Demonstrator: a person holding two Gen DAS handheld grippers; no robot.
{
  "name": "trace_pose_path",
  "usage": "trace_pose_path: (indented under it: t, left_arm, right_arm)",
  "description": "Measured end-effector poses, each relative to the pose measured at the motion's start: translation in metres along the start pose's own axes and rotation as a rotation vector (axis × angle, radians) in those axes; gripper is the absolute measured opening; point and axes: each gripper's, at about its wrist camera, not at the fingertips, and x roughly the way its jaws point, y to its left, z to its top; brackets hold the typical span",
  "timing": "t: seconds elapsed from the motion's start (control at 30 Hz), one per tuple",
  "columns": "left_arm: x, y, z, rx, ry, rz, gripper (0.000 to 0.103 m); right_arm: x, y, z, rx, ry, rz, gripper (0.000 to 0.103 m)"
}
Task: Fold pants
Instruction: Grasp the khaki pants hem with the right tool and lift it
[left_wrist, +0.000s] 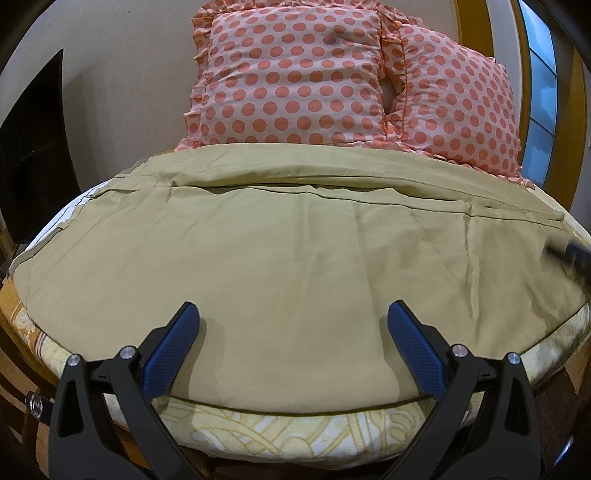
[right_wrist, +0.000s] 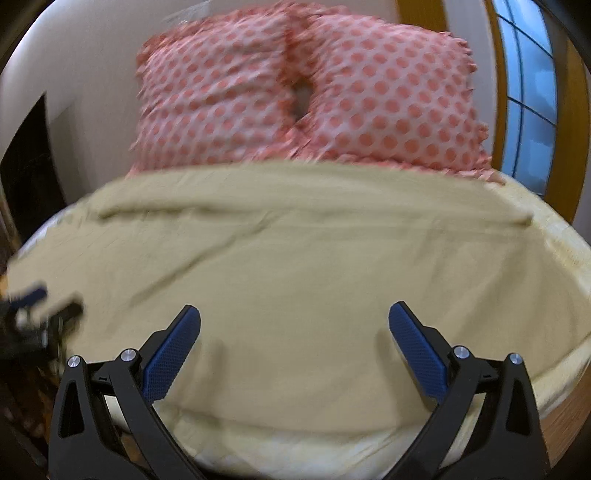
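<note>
The khaki pants (left_wrist: 295, 243) lie spread flat across the bed, with a lengthwise fold line near their far side. They also fill the right wrist view (right_wrist: 295, 258), which is blurred. My left gripper (left_wrist: 293, 314) is open and empty, its blue pads (left_wrist: 170, 354) just above the near edge of the pants. My right gripper (right_wrist: 294, 314) is open and empty above the near part of the pants. The right gripper shows as a dark blur at the right edge of the left wrist view (left_wrist: 570, 254). The left gripper shows blurred at the left of the right wrist view (right_wrist: 33, 314).
Two pink pillows with coral dots (left_wrist: 291, 77) (right_wrist: 391, 96) lean against the wall at the head of the bed. A yellow patterned bedsheet (left_wrist: 280, 435) shows under the pants. A window (right_wrist: 532, 96) is at the right. A dark opening (left_wrist: 29, 158) is at the left.
</note>
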Motion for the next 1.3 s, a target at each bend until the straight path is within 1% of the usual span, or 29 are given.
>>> trace_pose_path:
  t: [0.03, 0.1, 0.13, 0.2, 0.23, 0.27, 0.3, 0.33, 0.4, 0.47, 0.5, 0.57, 0.6, 0.63, 0.67, 0.77, 0.8, 0.83, 0.87, 0.9, 0.93, 1.0, 1.03, 1.1, 1.13, 1.2, 1.23, 1.27, 1.3]
  left_arm:
    - [0.001, 0.003, 0.004, -0.003, -0.006, 0.001, 0.101]
    - [-0.002, 0.007, 0.013, -0.011, -0.032, 0.004, 0.101]
    - [-0.003, 0.008, 0.017, -0.014, -0.042, 0.006, 0.101]
    - [-0.004, 0.010, 0.025, -0.019, -0.066, 0.016, 0.101]
    - [-0.004, 0.011, 0.030, -0.022, -0.078, 0.021, 0.101]
    - [-0.004, 0.011, 0.034, -0.023, -0.085, 0.024, 0.101]
    - [-0.005, 0.011, 0.037, -0.024, -0.094, 0.023, 0.101]
    - [-0.004, 0.010, 0.041, -0.024, -0.102, 0.021, 0.101]
    - [-0.004, 0.010, 0.046, -0.020, -0.116, 0.024, 0.101]
    - [-0.003, 0.010, 0.051, -0.012, -0.132, 0.028, 0.101]
    - [-0.003, 0.010, 0.053, -0.011, -0.138, 0.028, 0.101]
    - [0.002, 0.012, 0.057, -0.013, -0.142, 0.025, 0.101]
    - [0.003, 0.012, 0.058, -0.014, -0.141, 0.025, 0.101]
    - [0.007, 0.013, 0.060, -0.016, -0.136, 0.026, 0.101]
    - [0.010, 0.014, 0.060, -0.017, -0.132, 0.025, 0.101]
    - [0.014, 0.018, 0.060, -0.022, -0.126, 0.025, 0.101]
    - [0.014, 0.020, 0.060, -0.029, -0.127, 0.021, 0.101]
    - [0.014, 0.021, 0.059, -0.036, -0.129, 0.018, 0.101]
    - [0.013, 0.024, 0.059, -0.046, -0.131, 0.012, 0.101]
    - [0.013, 0.026, 0.058, -0.054, -0.133, 0.007, 0.101]
    - [0.012, 0.028, 0.059, -0.067, -0.132, -0.002, 0.101]
    - [0.010, 0.031, 0.059, -0.079, -0.128, -0.011, 0.101]
    - [0.008, 0.033, 0.058, -0.088, -0.130, -0.012, 0.101]
    - [0.004, 0.036, 0.056, -0.099, -0.136, -0.016, 0.101]
    - [0.001, 0.040, 0.055, -0.114, -0.142, -0.021, 0.101]
    - [-0.002, 0.044, 0.054, -0.134, -0.145, -0.029, 0.101]
    - [-0.003, 0.047, 0.055, -0.148, -0.145, -0.032, 0.101]
    - [-0.005, 0.050, 0.056, -0.163, -0.147, -0.034, 0.101]
    - [-0.007, 0.051, 0.058, -0.172, -0.153, -0.037, 0.101]
  right_arm:
    - [0.002, -0.023, 0.029, 0.031, -0.021, -0.049, 0.102]
    - [0.015, -0.051, 0.066, 0.073, -0.011, -0.099, 0.102]
    - [0.034, -0.075, 0.094, 0.123, 0.020, -0.148, 0.102]
    - [0.078, -0.116, 0.133, 0.222, 0.098, -0.214, 0.102]
    - [0.094, -0.130, 0.142, 0.259, 0.125, -0.238, 0.102]
    - [0.125, -0.152, 0.157, 0.318, 0.181, -0.279, 0.102]
    - [0.141, -0.163, 0.162, 0.349, 0.212, -0.306, 0.095]
    - [0.170, -0.182, 0.171, 0.410, 0.260, -0.346, 0.082]
    - [0.217, -0.216, 0.182, 0.519, 0.324, -0.408, 0.072]
    - [0.240, -0.232, 0.185, 0.576, 0.348, -0.441, 0.072]
    - [0.261, -0.242, 0.187, 0.604, 0.375, -0.467, 0.072]
    - [0.275, -0.249, 0.188, 0.620, 0.374, -0.512, 0.072]
    - [0.280, -0.250, 0.190, 0.607, 0.363, -0.548, 0.072]
    - [0.291, -0.249, 0.191, 0.564, 0.377, -0.605, 0.072]
    - [0.295, -0.247, 0.191, 0.523, 0.371, -0.624, 0.070]
    - [0.294, -0.246, 0.184, 0.477, 0.329, -0.585, 0.057]
    - [0.291, -0.248, 0.181, 0.465, 0.318, -0.570, 0.042]
    - [0.283, -0.255, 0.175, 0.474, 0.294, -0.523, 0.027]
    - [0.278, -0.261, 0.171, 0.487, 0.281, -0.485, 0.021]
    - [0.271, -0.271, 0.163, 0.526, 0.258, -0.420, 0.014]
    - [0.266, -0.276, 0.158, 0.559, 0.239, -0.381, 0.010]
    - [0.249, -0.290, 0.147, 0.659, 0.186, -0.276, 0.006]
    - [0.227, -0.299, 0.139, 0.713, 0.127, -0.201, 0.005]
    - [0.199, -0.302, 0.126, 0.748, 0.045, -0.108, 0.005]
    - [0.169, -0.300, 0.111, 0.766, -0.020, -0.034, 0.005]
    - [0.131, -0.281, 0.098, 0.786, -0.076, 0.038, 0.005]
    - [0.098, -0.269, 0.076, 0.799, -0.106, 0.087, 0.005]
    - [0.088, -0.266, 0.066, 0.802, -0.112, 0.101, 0.005]
    - [0.071, -0.259, 0.042, 0.810, -0.112, 0.112, 0.005]
